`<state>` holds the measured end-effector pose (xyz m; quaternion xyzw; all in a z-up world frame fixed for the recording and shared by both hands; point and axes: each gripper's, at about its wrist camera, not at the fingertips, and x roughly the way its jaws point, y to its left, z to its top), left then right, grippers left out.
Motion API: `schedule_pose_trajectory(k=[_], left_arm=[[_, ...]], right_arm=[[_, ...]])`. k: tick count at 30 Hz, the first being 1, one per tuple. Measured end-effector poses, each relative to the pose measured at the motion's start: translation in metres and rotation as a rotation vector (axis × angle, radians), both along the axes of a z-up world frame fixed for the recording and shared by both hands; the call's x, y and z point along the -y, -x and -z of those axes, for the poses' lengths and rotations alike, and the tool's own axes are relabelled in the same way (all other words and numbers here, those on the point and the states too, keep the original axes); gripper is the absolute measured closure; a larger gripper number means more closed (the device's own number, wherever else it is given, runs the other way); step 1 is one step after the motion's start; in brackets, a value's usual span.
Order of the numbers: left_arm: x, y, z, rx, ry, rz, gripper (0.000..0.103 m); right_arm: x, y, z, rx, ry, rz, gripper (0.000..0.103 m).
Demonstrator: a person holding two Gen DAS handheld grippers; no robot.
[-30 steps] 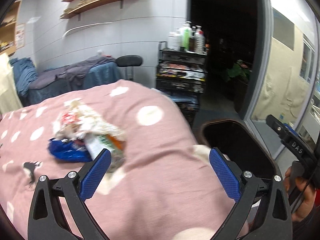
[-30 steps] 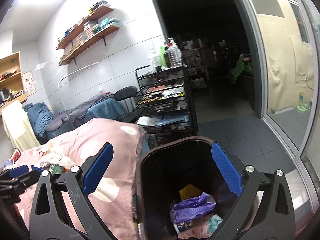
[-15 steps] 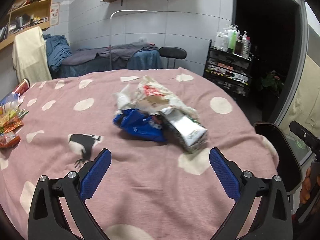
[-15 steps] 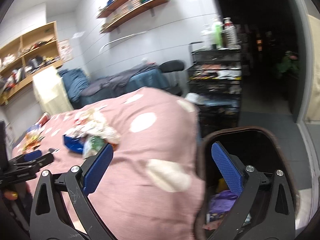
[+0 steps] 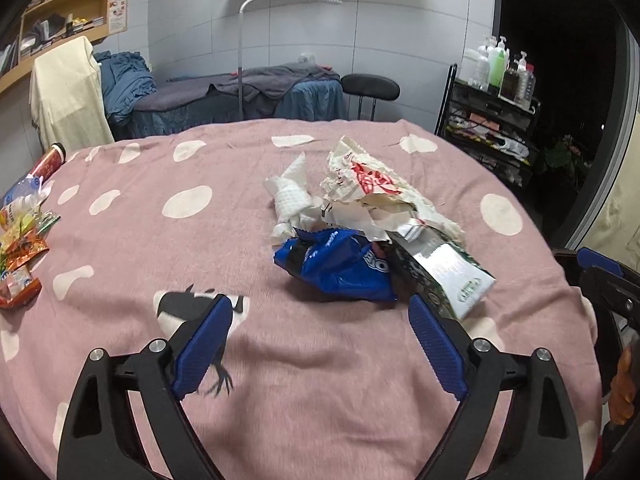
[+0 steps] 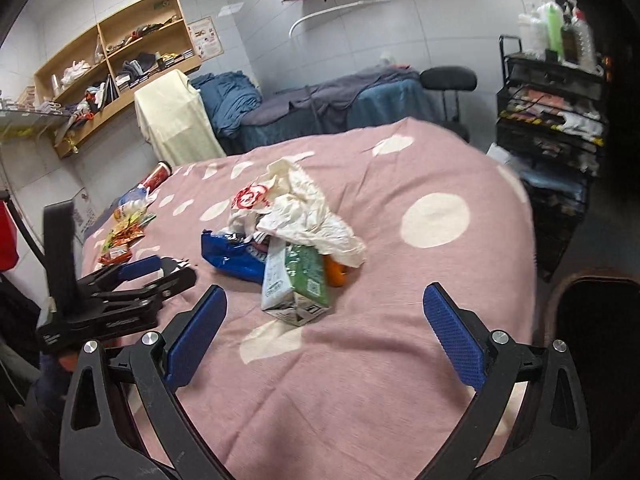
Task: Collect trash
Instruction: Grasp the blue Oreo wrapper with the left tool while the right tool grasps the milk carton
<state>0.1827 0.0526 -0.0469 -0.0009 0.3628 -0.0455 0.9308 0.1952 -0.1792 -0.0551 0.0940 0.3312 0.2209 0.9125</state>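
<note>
A trash pile lies on the pink dotted blanket (image 5: 160,240): a blue snack wrapper (image 5: 336,268), a green and silver carton (image 5: 440,272), a crumpled white bag with red print (image 5: 368,184) and a white tissue (image 5: 292,196). My left gripper (image 5: 319,300) hovers just short of the blue wrapper, its jaws closing with nothing between them. The right wrist view shows the same wrapper (image 6: 232,256), carton (image 6: 296,280) and bag (image 6: 288,204). My right gripper (image 6: 324,290) stands open and empty just before the carton. The left gripper (image 6: 132,284) shows at the left there.
Snack packets (image 5: 20,248) and a red can (image 5: 50,160) lie at the blanket's left edge. A dark bin (image 6: 592,320) stands off the right edge. Behind are a black stool (image 5: 370,88), a covered bed (image 5: 240,96) and a black cart with bottles (image 5: 492,120).
Both grippers swung left, away from the dark bin and toward the trash pile, which now lies straight ahead. The left jaws have narrowed a little.
</note>
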Motion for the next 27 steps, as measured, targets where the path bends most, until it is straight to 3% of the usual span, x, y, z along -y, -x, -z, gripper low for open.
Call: schedule_pose_trajectory(k=[7,10,12,17,22,27], left_arm=[[-0.009,-0.041,0.012,-0.093,0.024,0.022,0.015],[-0.008,-0.049,0.016,-0.123,0.029,0.043,0.039],[-0.006,-0.048,0.02,-0.136,0.025,0.054,0.063],[-0.006,-0.037,0.013,-0.091,0.03,0.061,0.081],[-0.006,-0.019,0.005,-0.045,0.017,0.039,0.083],[-0.016,0.001,-0.001,-0.01,0.057,-0.014,0.083]], right_arm=[[-0.017,-0.018,0.005,-0.039,0.029,-0.049,0.006],[-0.025,-0.025,0.008,-0.052,0.055,-0.076,0.006],[-0.032,-0.028,0.009,-0.06,0.074,-0.098,0.006],[-0.05,-0.034,0.013,-0.08,0.127,-0.136,0.006],[-0.07,-0.047,0.021,-0.13,0.202,-0.157,0.01],[-0.091,-0.059,0.031,-0.172,0.306,-0.168,0.02]])
